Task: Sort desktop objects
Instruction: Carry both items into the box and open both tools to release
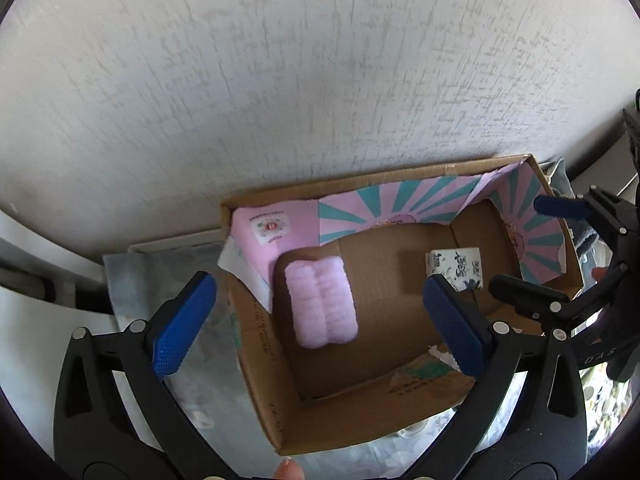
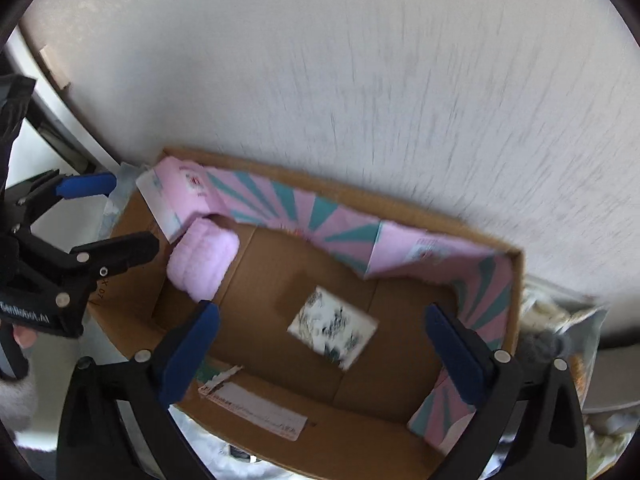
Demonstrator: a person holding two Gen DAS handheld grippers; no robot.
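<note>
- Cardboard box (image 1: 400,312) sits open-topped against a pale textured wall (image 1: 280,80); the far and right inner walls carry pink paper with teal rays (image 1: 400,204).
- Pink fluffy bundle (image 1: 322,304) lies on the box floor at the left side, close to the pink-lined left wall — in the right wrist view it (image 2: 204,260) rests in the far left corner.
- White packet with dark print (image 1: 460,272) lies on the box floor toward the right; the right wrist view shows it (image 2: 334,326) flat, near the middle of the floor, well apart from the bundle.
- Left tool (image 1: 320,320): jaws spread wide, blue pads on either side of the bundle but clear of it, nothing gripped. It hangs over the left half of the box.
- Right tool (image 2: 322,346): jaws likewise wide open — the packet lies below and between the pads, untouched. Nothing held.
- Each tool shows at the edge of the other's view: the right one (image 1: 532,248) over the box's right side, the left one (image 2: 116,216) over its left rim.
- Box stands on a patterned cloth (image 1: 168,280) covering the table.
- A fingertip (image 1: 288,472) shows at the bottom edge of the left wrist view.
- Right wrist view is motion-blurred; print on the packet cannot be read.
</note>
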